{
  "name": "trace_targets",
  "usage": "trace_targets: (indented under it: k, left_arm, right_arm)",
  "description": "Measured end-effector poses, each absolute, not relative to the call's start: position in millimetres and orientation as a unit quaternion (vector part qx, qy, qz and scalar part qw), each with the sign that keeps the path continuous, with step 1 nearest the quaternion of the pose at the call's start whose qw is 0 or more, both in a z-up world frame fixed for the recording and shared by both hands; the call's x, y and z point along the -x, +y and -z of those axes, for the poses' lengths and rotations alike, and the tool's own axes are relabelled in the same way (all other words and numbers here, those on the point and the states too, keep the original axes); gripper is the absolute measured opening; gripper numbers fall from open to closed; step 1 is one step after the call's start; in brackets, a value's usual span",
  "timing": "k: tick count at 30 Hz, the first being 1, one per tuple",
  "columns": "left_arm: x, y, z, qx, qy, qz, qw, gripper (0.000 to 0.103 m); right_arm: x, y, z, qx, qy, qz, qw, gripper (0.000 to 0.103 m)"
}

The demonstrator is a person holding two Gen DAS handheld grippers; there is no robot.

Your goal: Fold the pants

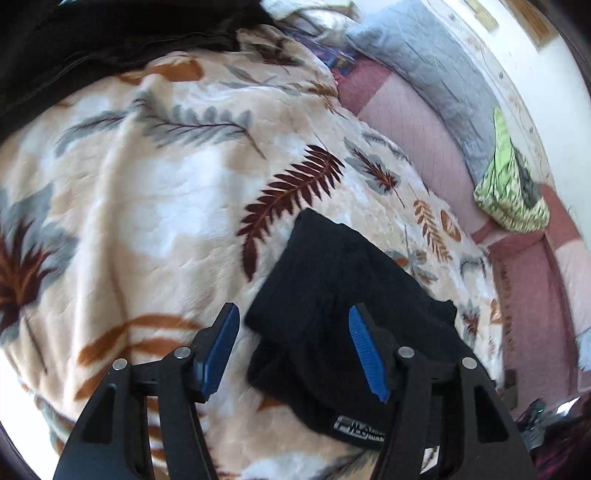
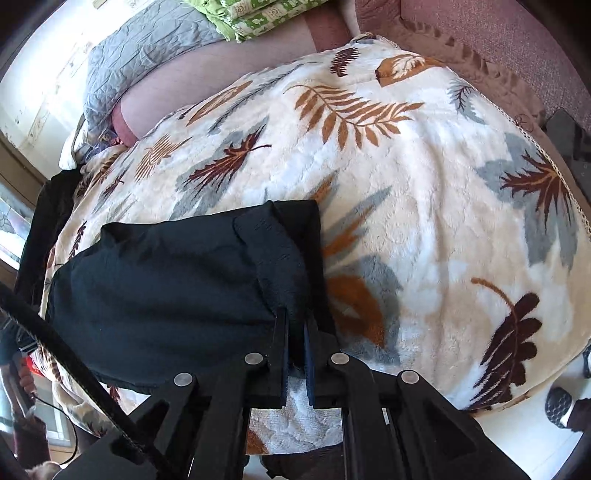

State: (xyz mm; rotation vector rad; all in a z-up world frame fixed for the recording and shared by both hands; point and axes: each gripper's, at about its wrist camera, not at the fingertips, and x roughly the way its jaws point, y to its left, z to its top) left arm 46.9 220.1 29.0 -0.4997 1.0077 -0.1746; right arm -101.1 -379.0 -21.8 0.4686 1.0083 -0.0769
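The black pants point(image 1: 343, 317) lie folded into a compact bundle on a leaf-patterned blanket point(image 1: 155, 192). My left gripper point(image 1: 293, 323) is open, its blue pads on either side of the bundle's near part, holding nothing. In the right wrist view the same pants point(image 2: 177, 280) lie on the blanket point(image 2: 424, 184). My right gripper point(image 2: 294, 321) is shut on the pants' near right edge, the fabric pinched between the fingers.
A heap of dark cloth point(image 1: 110, 33) lies at the blanket's far left. A pink sofa point(image 1: 424, 147) with a grey quilt point(image 1: 436, 66) and a green patterned cushion point(image 1: 511, 184) runs along the far side. A shoe point(image 2: 559, 406) sits on the floor at right.
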Motion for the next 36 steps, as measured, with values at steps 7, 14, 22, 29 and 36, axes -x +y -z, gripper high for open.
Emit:
trace_targets:
  k: [7, 14, 22, 29, 36]
  left_arm:
    - [-37, 195, -47, 0.166, 0.502, 0.074, 0.846, 0.010]
    - [-16, 200, -45, 0.178, 0.523, 0.069, 0.831, 0.010]
    - [-24, 208, -31, 0.204, 0.535, 0.049, 0.818, 0.038]
    - [1, 236, -63, 0.189, 0.481, -0.010, 0.856, 0.052]
    - [-12, 155, -97, 0.070, 0.463, 0.094, 0.878, 0.062]
  right_arm:
    - [106, -383, 6, -0.234, 0.465, 0.032, 0.853, 0.006]
    - [110, -389, 7, -0.234, 0.474, 0.036, 0.848, 0.006]
    - [106, -383, 20, -0.194, 0.490, 0.053, 0.848, 0.013]
    - [123, -399, 11, -0.222, 0.469, 0.070, 0.852, 0.037]
    - [135, -408, -1, -0.252, 0.438, 0.072, 0.860, 0.039]
